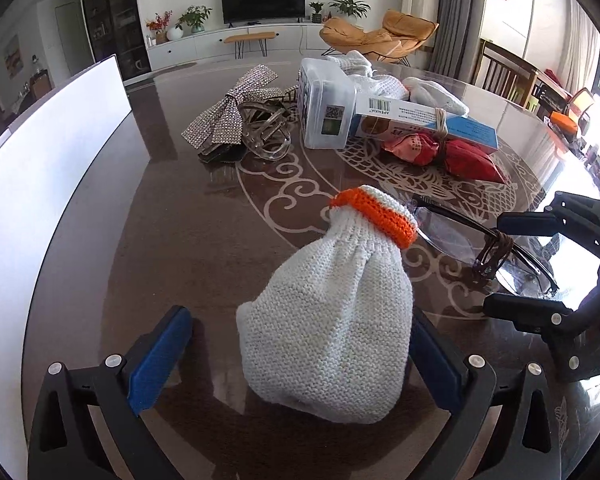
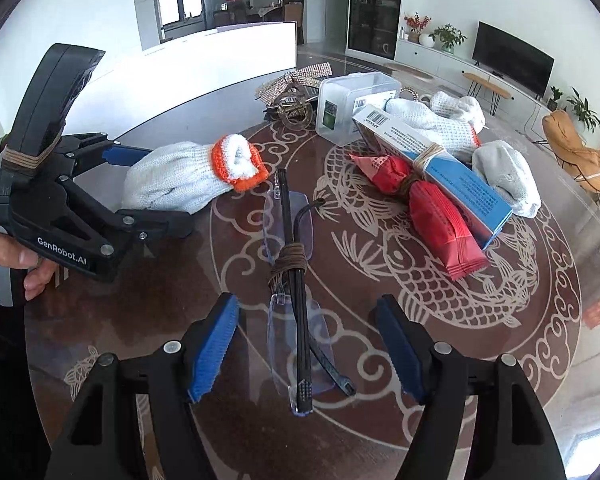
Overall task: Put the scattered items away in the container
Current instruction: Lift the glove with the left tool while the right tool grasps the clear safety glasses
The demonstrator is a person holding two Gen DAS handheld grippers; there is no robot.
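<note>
A white knit glove with an orange cuff (image 1: pixel 324 328) (image 2: pixel 180 180) lies on the dark patterned table. My left gripper (image 1: pixel 296 360) (image 2: pixel 168 188) straddles it with jaws wide open; the left pad (image 1: pixel 160 360) stands clear of the knit. Folded rimless glasses tied with a brown band (image 2: pixel 296 320) (image 1: pixel 496 244) lie between the fingers of my right gripper (image 2: pixel 308 352) (image 1: pixel 516 268), which is open and not pressing on them. The white container (image 1: pixel 40 200) (image 2: pixel 220 52) stands at the table's left side.
Further back lie a rhinestone bow (image 1: pixel 228 108), a hair claw clip (image 1: pixel 264 132), a clear plastic box (image 1: pixel 326 108), a blue-white carton (image 2: pixel 440 172) tied to a red packet (image 2: pixel 440 216), and more white gloves (image 2: pixel 440 120). A hand (image 2: pixel 4 260) holds the left gripper.
</note>
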